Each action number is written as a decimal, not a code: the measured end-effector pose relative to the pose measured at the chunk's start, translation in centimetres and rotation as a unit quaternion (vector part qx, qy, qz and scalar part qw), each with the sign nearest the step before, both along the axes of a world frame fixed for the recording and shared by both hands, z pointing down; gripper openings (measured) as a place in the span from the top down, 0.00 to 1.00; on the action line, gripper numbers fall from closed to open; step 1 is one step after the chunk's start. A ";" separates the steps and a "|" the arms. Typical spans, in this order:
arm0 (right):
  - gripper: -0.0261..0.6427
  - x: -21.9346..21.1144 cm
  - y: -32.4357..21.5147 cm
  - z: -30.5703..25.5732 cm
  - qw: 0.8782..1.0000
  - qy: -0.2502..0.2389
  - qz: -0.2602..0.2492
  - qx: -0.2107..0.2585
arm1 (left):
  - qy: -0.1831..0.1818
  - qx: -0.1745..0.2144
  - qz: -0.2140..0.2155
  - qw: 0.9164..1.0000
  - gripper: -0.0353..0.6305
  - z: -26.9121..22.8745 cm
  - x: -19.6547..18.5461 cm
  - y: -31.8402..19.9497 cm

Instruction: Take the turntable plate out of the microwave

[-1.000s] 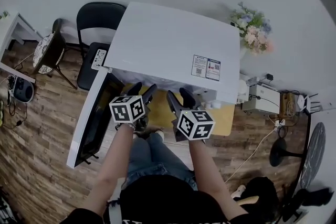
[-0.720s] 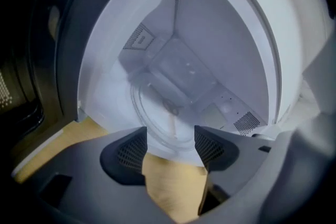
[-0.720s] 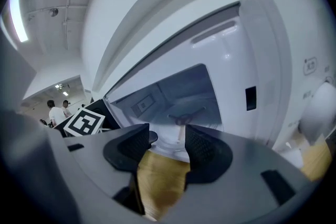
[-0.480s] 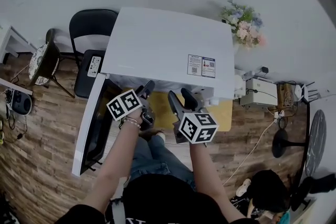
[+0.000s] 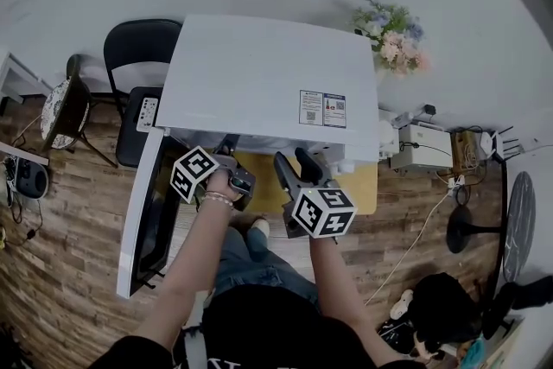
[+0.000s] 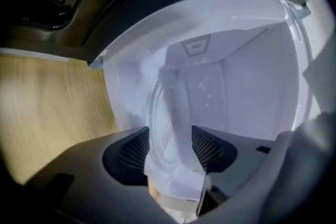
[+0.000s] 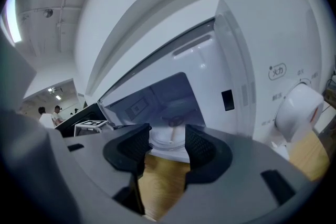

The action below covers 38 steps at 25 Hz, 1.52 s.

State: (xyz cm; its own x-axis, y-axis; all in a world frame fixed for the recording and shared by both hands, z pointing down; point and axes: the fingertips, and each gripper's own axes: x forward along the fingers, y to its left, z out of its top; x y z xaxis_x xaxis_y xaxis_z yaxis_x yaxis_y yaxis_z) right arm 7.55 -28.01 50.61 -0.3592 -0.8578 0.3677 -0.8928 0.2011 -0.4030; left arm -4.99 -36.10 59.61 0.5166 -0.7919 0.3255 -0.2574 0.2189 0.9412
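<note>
The turntable plate [image 6: 163,97] sits in the microwave [image 5: 268,73], mid-frame. Its rim is between the wide jaws of my left gripper [image 6: 169,134], which have just been closing but are not yet pinching. My right gripper [image 7: 167,141] hangs parted and empty; next I should clamp, lift and withdraw level.

Bright, fisheye-warped, dark corners, prob. motion blur

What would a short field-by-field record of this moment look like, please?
microwave: white, on a wooden top
door: swung open, at the head view's left
turntable plate: clear glass, inside the cavity
left gripper: at the cavity mouth, jaws apart and just been closing, plate's near edge between them, not gripped
right gripper: before the microwave, jaws apart, empty
</note>
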 end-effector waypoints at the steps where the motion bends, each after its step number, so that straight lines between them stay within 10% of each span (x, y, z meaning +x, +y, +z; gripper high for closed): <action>1: 0.63 0.0 0.0 0.1 1.000 -0.002 0.000 -0.001 | 0.006 0.000 -0.007 1.000 0.56 0.0 -0.1 -0.1; 9: 0.63 0.0 -0.1 1.1 1.000 -0.022 0.001 -0.015 | -0.007 -0.016 -0.030 0.999 0.83 1.7 -0.8 0.3; 18: 0.65 -0.6 -0.4 3.6 0.995 -0.087 0.010 -0.052 | -0.010 -0.030 -0.024 0.999 0.91 2.2 -0.9 0.6; 38: 0.70 -1.2 -4.6 8.5 0.914 -0.368 0.130 -0.109 | 0.010 -0.015 0.015 1.000 0.91 0.3 -0.6 1.5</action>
State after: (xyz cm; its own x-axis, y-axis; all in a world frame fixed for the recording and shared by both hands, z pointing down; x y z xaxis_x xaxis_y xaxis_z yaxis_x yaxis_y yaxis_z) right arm 6.31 -32.60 59.12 -0.3721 -0.8844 0.2818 -0.3707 -0.1367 -0.9186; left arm -5.56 -34.57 59.90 0.5466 -0.7660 0.3385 -0.2460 0.2395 0.9392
